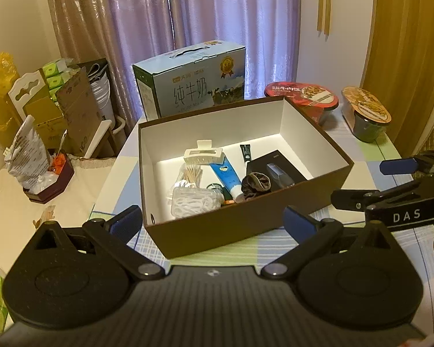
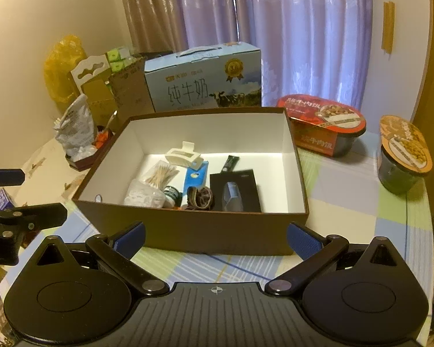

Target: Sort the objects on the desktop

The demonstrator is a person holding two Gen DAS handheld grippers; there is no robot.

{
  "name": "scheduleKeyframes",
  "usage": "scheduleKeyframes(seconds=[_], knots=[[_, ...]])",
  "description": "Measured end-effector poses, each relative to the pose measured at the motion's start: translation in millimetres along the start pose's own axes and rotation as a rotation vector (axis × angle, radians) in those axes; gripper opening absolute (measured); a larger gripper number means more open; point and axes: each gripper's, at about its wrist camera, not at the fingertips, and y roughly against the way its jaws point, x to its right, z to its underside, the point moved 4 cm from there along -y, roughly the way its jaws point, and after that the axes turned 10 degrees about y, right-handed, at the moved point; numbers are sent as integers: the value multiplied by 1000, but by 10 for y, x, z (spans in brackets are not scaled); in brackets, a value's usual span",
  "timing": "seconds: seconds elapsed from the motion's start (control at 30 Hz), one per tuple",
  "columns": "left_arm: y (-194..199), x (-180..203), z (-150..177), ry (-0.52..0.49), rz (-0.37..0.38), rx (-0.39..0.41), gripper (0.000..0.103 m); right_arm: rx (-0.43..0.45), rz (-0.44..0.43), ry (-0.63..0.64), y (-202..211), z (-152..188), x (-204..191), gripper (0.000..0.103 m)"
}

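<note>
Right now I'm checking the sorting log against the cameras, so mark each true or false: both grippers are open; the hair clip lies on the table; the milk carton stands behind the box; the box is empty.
1. Both the left gripper and right gripper are open: true.
2. The hair clip lies on the table: false, it is inside the box.
3. The milk carton stands behind the box: true.
4. The box is empty: false, it holds several items.

The left gripper (image 1: 213, 222) is held level with its jaws spread wide and nothing between them; the right gripper (image 2: 216, 237) sits the same way — blue pads (image 2: 302, 238) far apart; the two hang side by side, close, not touching.
</note>
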Motion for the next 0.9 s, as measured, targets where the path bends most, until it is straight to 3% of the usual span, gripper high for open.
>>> scheduleKeyframes(seconds=[0.9], knots=[[544,183,616,53,-26,-12,102,38,7,55,684,497,-238,101]])
